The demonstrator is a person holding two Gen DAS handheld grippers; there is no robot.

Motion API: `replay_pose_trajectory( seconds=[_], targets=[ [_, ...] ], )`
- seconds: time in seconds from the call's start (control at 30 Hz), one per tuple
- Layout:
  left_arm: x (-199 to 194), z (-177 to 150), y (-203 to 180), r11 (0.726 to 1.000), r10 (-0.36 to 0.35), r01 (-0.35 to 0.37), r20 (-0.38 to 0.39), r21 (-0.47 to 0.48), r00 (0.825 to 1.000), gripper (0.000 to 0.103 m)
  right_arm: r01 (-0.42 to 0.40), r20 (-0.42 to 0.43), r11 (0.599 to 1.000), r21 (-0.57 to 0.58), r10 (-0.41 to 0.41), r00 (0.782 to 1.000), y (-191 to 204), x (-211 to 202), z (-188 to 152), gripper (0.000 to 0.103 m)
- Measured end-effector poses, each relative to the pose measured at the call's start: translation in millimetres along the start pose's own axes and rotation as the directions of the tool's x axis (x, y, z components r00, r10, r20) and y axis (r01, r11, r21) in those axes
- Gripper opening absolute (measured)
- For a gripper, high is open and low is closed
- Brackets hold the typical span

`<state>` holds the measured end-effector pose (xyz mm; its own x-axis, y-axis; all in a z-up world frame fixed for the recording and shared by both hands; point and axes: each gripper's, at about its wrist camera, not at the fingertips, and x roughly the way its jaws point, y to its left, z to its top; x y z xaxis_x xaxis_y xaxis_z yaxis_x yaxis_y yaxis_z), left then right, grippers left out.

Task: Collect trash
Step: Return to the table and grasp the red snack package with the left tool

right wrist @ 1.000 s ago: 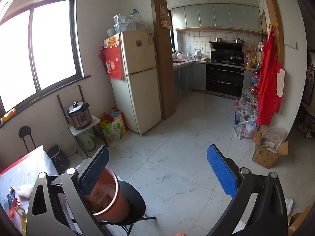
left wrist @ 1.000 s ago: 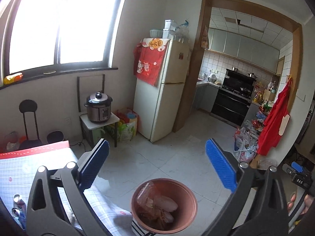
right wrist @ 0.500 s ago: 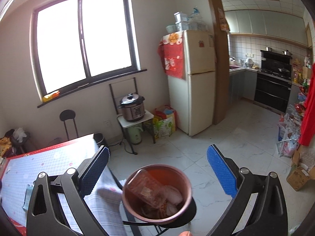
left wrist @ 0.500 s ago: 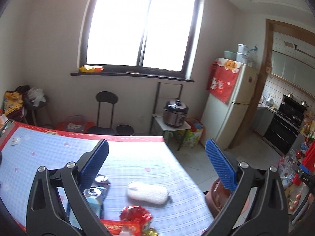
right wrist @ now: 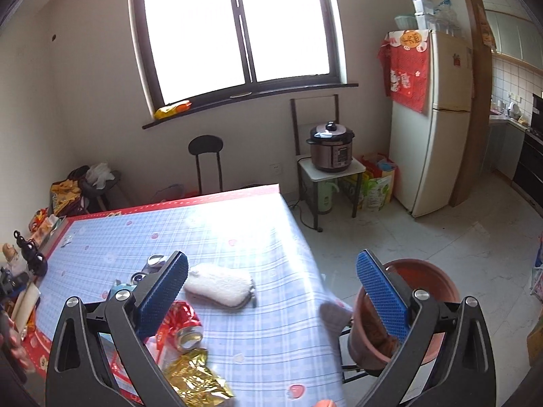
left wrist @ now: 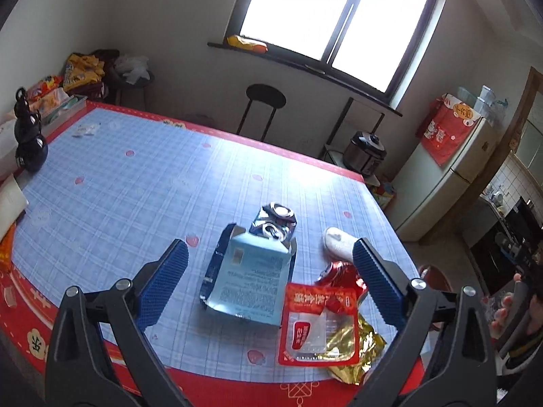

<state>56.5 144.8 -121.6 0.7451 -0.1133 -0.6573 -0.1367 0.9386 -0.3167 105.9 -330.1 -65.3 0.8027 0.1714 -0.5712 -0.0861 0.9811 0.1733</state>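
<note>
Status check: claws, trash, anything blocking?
Both claws open, empty: left claw, right claw. Blue carton, cans, wrappers on table. Bin beside table edge. Nothing blocking.

Daylight thru far window, blown out; glare streak on tablecloth. Fisheye bends edges, corners dark; slight blur near right.

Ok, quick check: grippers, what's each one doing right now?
Left gripper: open, empty, above the light blue box.
Right gripper: open, empty.
</note>
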Motion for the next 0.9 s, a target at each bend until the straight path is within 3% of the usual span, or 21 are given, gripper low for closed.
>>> replay_pose_trajectory(
  seconds=[0.07,0.13,0.2,0.27,0.37,0.43,0.73,0.8,0.9],
  targets=[
    [25,-25,7,0.999,-0.046,0.045,-0.103,-0.018,0.994,0.087,-0.031,-0.036,1.0,-0.001,0.031,0.999,20,10,-6,0.098],
    [51,-48,16,0.995,-0.09,0.081,-0.211,-0.05,0.973,0.077,-0.038,-0.068,0.999,-0.016,0.037,0.997,41,19,-16,0.098],
    [77,-70,21,0.987,-0.155,0.133,-0.311,-0.093,0.938,0.061,-0.034,-0.1,0.999,-0.032,0.031,0.995,57,25,-23,0.098],
    [100,-88,21,0.977,-0.211,0.179,-0.391,-0.118,0.896,0.053,-0.032,-0.132,0.999,-0.035,0.028,0.991,68,31,-30,0.098],
    [126,-104,21,0.948,-0.314,0.25,-0.452,-0.197,0.835,0.05,-0.017,-0.161,0.999,-0.047,0.009,0.987,77,35,-38,0.098],
    [140,-111,19,0.94,-0.338,0.267,-0.484,-0.212,0.807,0.05,0.002,-0.181,0.999,-0.053,-0.011,0.983,78,37,-44,0.098],
    [178,-133,5,0.924,-0.382,0.288,-0.585,-0.25,0.716,0.048,0.063,-0.271,0.998,0.006,-0.059,0.961,65,42,-73,0.098],
    [181,-137,-2,0.933,-0.361,0.285,-0.611,-0.222,0.705,0.028,0.074,-0.284,0.997,0.025,-0.064,0.957,61,41,-77,0.098],
    [180,-135,-7,0.937,-0.347,0.295,-0.62,-0.19,0.703,0.023,0.083,-0.303,0.995,0.053,-0.063,0.951,56,42,-84,0.098]
  ],
)
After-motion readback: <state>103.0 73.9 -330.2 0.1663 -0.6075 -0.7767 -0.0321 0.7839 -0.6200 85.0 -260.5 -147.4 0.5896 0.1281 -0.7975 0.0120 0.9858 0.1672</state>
